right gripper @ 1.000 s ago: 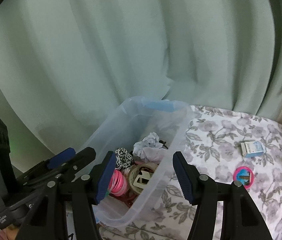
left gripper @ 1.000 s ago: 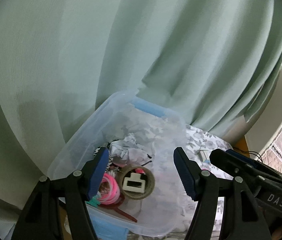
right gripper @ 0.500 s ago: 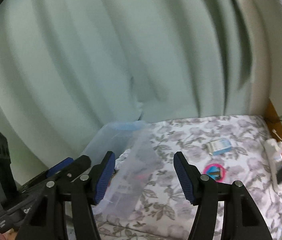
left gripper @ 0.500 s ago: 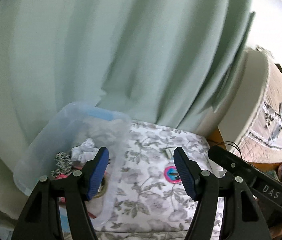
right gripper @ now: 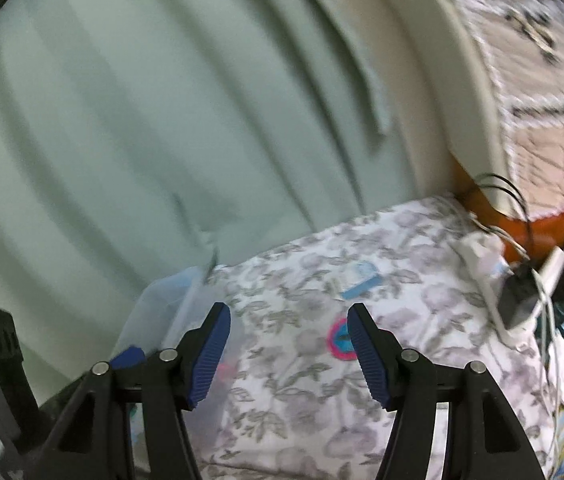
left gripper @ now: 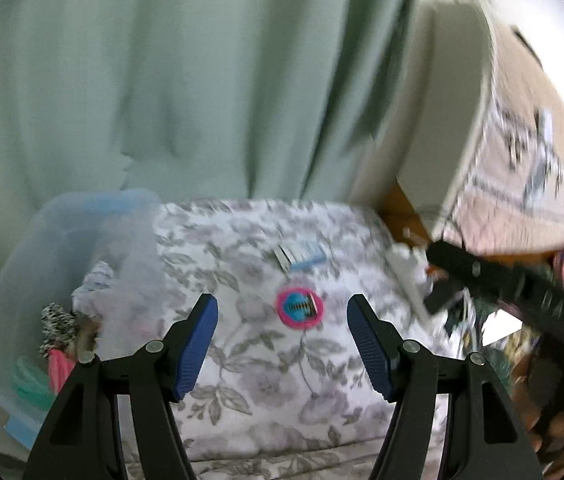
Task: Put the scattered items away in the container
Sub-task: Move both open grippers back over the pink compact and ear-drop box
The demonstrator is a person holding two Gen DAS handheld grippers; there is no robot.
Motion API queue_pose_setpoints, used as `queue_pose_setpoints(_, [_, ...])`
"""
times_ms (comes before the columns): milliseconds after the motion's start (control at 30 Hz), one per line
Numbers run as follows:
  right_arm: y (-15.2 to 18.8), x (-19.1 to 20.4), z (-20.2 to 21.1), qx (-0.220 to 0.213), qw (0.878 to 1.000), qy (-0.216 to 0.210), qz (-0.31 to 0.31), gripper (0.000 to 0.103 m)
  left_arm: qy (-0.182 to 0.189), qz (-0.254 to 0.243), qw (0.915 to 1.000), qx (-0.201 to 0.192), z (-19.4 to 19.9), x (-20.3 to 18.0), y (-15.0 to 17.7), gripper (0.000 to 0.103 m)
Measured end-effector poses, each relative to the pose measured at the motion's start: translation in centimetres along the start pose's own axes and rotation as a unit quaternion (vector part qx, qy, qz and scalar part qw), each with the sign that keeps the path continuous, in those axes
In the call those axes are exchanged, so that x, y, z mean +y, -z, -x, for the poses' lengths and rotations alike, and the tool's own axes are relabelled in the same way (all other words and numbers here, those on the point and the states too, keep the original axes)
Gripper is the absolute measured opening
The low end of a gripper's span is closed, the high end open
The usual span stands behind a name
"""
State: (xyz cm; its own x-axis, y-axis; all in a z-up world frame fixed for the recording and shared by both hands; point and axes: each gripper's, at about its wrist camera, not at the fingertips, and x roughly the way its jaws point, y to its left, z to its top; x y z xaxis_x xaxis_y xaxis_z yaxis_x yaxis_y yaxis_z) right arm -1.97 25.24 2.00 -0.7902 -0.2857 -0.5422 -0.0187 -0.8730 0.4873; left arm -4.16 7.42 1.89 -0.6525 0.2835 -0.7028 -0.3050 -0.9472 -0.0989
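pale green curtain (left gripper: 185, 80) behind a bed

a floral bedsheet (left gripper: 265, 364) lies under and ahead of the claw; a cream headboard (right gripper: 462, 80) rises to its right, with daylight beyond.

container (left gripper: 13, 280): translucent frosted plastic, smooth | floral cloth (left gripper: 265, 364): soft matt fabric | curtain (left gripper: 185, 80): matt green cloth, folded | round pink disc (left gripper: 300, 307): looked like glossy plastic | left gripper (left gripper: 282, 344) pads: ribbed blue rubber, black matt plastic arms, metal rivets

Motion blur smears the small box (left gripper: 301, 254); container (right gripper: 169, 300) contents mostly hidden
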Motion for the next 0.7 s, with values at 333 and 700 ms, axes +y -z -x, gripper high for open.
queue_pose_setpoints(333, [0.7,-5.2,-3.4,0.043,0.997,0.047,-0.036,0.065,0.031,0.001,0.9952,0.093,-9.4,-2.3,2.1,0.068])
queue_pose_setpoints(700, [1.8,-8.5,-8.5,0.104,0.990,0.083,-0.052,0.065,0.030,0.015,0.9890,0.144,-18.0,-1.6,3.2,0.068])
